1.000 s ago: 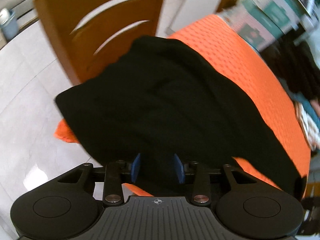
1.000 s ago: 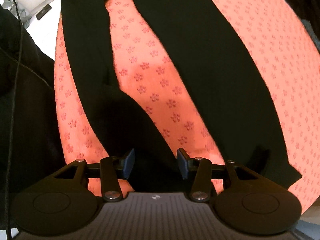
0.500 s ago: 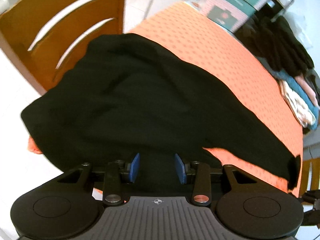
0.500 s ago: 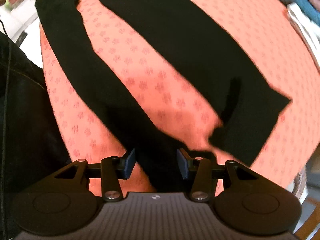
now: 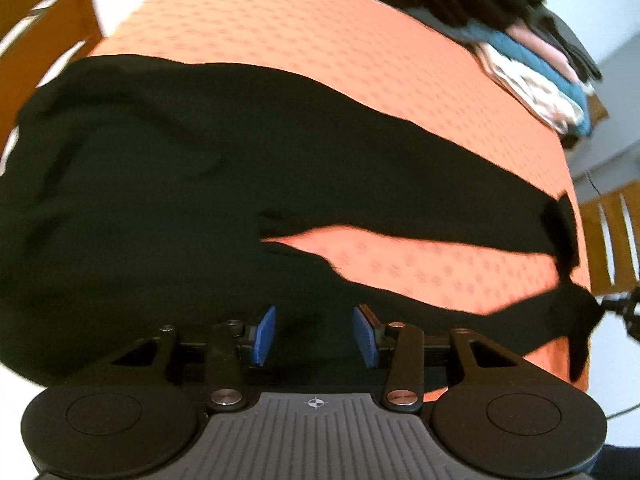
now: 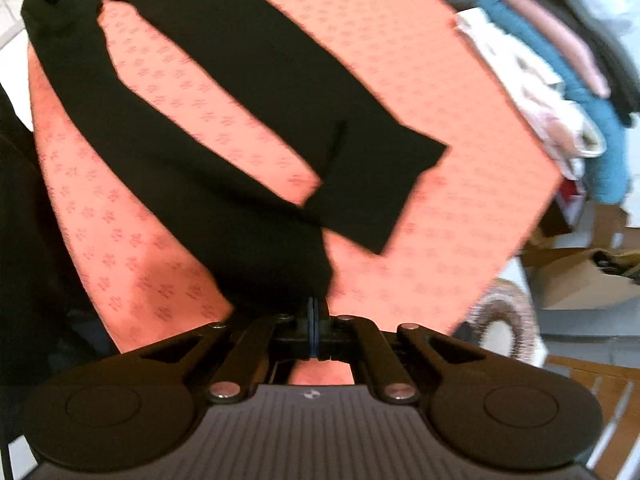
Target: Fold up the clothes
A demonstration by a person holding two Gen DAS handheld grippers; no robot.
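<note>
**Black trousers spread on the orange cloth, one leg end pinched**

Left wrist view: looking across black trousers [image 5: 168, 184] lying on an orange patterned tablecloth [image 5: 304, 28], waist end bulging near the lens and hanging over the near edge, two legs running off to the right with a wedge of orange showing between them. Holding the left gripper [image 5: 316, 334] with blue pads wide apart, fabric lying between and beneath them, nothing clamped. Sitting at the far right corner of the table: a stack of folded clothes [image 5: 532, 68]. Showing at the left edge: a wooden chair [image 5: 28, 20].

Right wrist view: pressing the right gripper [image 6: 314, 322] fully together on the end of the nearer trouser leg. Lying flat just beyond: the other leg's hem [image 6: 384, 184], overlapping the nearer leg.
</note>
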